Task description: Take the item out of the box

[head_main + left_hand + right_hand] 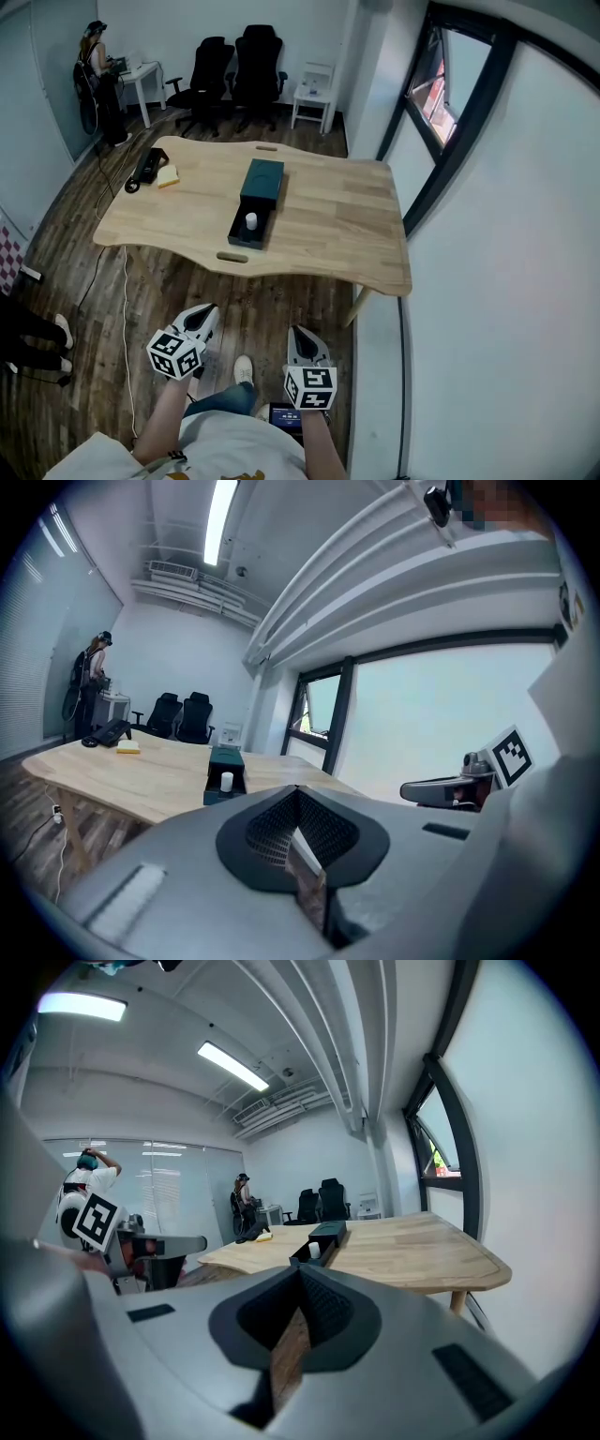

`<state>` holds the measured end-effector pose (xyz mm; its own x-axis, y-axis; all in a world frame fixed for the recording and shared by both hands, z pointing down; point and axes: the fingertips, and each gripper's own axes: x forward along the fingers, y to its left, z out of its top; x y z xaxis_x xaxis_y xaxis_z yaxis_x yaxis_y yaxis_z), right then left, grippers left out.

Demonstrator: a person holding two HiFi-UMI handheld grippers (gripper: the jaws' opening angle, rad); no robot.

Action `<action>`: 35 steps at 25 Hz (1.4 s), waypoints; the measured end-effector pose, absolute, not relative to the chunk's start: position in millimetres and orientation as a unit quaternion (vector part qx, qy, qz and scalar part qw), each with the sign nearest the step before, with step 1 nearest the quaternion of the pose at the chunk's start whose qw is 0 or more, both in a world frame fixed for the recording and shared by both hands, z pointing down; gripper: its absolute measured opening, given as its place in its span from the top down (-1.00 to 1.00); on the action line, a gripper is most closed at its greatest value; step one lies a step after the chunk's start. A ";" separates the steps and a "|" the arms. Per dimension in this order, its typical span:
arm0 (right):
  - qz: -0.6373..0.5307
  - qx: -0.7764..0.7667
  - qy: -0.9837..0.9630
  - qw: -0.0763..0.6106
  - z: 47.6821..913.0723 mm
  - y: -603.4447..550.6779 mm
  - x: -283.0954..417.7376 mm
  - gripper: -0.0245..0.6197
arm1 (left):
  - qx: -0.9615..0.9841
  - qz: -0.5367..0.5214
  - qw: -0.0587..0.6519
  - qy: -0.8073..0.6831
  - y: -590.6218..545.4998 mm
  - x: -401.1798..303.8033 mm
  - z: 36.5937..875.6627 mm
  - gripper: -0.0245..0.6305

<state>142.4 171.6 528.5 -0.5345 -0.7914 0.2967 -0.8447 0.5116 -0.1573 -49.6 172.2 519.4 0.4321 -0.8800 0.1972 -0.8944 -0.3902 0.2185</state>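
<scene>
A dark teal box [262, 180] lies in the middle of the wooden table [328, 225]. Its inner tray [242, 234] is slid out toward me, and a small white cylinder [251, 221] stands in it. Both grippers hang low in front of me, well short of the table's near edge. My left gripper [208, 315] is shut with nothing in it, and so is my right gripper [300, 336]. The left gripper view shows the box [226, 759] and the cylinder [227, 781] far beyond the closed jaws. The right gripper view has the box [325, 1230] in the distance too.
A black desk phone [147, 167] and a yellow pad [168, 175] sit at the table's far left corner. Two black office chairs [234, 70] and a white side table [314, 94] stand behind. A person [98, 80] stands at the back left. A window wall [487, 187] runs along the right.
</scene>
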 end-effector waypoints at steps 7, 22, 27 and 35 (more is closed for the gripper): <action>0.132 0.472 -0.866 0.101 530.8 103.9 128.2 0.90 | 0.827 0.011 0.146 -0.542 100.2 -69.4 526.7 0.93; 0.150 0.471 -0.859 0.131 549.6 -130.0 52.0 0.90 | 0.831 0.082 0.172 -0.523 -134.6 -126.2 566.4 0.92; 0.168 0.499 -0.837 0.151 560.0 -173.4 53.2 0.90 | 0.835 0.106 0.159 -0.516 -180.2 -132.9 564.7 0.92; 0.169 0.516 -0.826 0.151 549.5 -191.5 52.8 0.90 | 0.844 0.116 0.162 -0.497 -200.7 -130.4 563.8 0.92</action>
<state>52.8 -191.5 549.5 -0.4219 -0.8015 0.4239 -0.9035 0.4103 -0.1234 -130.4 -200.7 563.8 0.4788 -0.8019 0.3573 -0.8772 -0.4533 0.1582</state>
